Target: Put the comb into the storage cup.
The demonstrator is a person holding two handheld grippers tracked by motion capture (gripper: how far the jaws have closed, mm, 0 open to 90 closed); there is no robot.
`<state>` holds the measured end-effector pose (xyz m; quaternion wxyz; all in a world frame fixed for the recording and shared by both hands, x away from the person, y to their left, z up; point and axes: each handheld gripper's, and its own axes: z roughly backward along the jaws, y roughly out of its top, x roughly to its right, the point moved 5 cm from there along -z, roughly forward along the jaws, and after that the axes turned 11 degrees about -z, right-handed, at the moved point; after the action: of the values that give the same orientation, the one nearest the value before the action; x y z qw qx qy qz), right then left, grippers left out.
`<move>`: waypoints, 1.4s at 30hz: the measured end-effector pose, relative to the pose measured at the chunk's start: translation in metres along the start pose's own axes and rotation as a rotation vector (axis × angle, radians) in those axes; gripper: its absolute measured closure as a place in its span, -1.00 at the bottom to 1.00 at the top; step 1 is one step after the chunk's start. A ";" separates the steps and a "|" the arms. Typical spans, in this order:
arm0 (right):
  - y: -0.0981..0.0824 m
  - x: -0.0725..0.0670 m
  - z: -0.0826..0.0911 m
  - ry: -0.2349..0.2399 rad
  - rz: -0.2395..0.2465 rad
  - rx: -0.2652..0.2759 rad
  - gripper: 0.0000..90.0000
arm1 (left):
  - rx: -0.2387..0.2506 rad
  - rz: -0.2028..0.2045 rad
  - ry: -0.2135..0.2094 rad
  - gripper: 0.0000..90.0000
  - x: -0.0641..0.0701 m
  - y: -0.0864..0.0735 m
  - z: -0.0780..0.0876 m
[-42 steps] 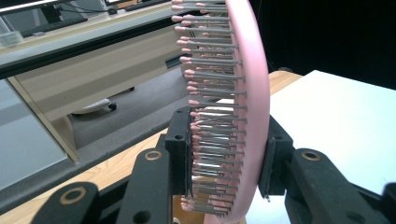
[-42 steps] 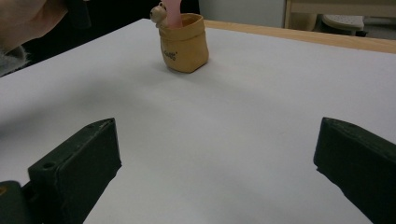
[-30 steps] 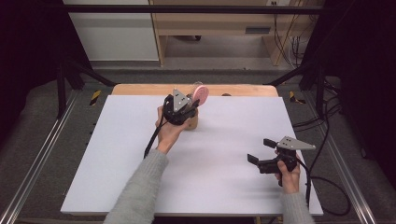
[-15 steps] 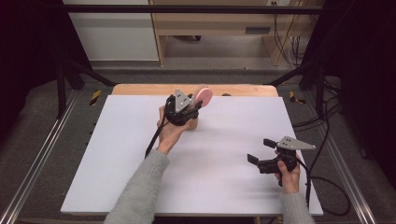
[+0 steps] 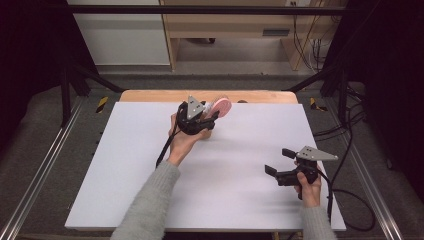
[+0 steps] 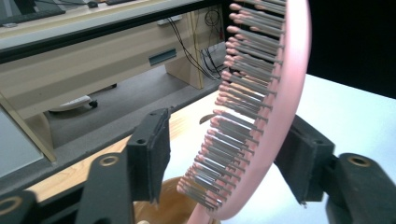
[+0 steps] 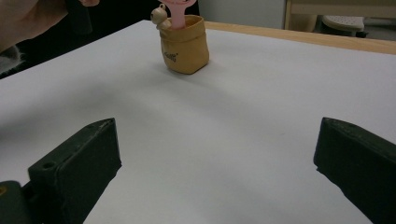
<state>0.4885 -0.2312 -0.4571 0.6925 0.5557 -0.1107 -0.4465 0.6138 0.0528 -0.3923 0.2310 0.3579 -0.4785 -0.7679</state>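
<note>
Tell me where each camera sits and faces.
High view: above the person's side, looking down on the table; forearms and left gripper show.
Left gripper view: rides that gripper; jaws flank the pink brush.
Right gripper view: rides the right gripper; open jaws face the tan pouch.
Shared: brush, table.

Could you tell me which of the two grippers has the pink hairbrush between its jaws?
The left gripper, at the table's far edge, has the pink hairbrush between its jaws; the right gripper hangs open over bare white tabletop.
</note>
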 end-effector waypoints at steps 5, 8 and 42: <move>0.000 0.000 0.000 0.001 -0.001 0.001 -0.98 | -0.014 0.003 -0.017 -0.29 0.002 -0.001 -0.001; 0.000 0.000 0.000 0.001 -0.002 0.001 -0.98 | -0.026 0.005 -0.005 -0.40 0.002 -0.002 -0.001; 0.000 -0.001 -0.001 0.002 0.002 0.002 -0.98 | 0.032 0.087 -0.029 -0.97 0.003 0.007 0.040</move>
<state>0.4889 -0.2297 -0.4571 0.6924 0.5567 -0.1109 -0.4453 0.5810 0.0708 -0.3756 0.2512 0.3293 -0.5091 -0.7545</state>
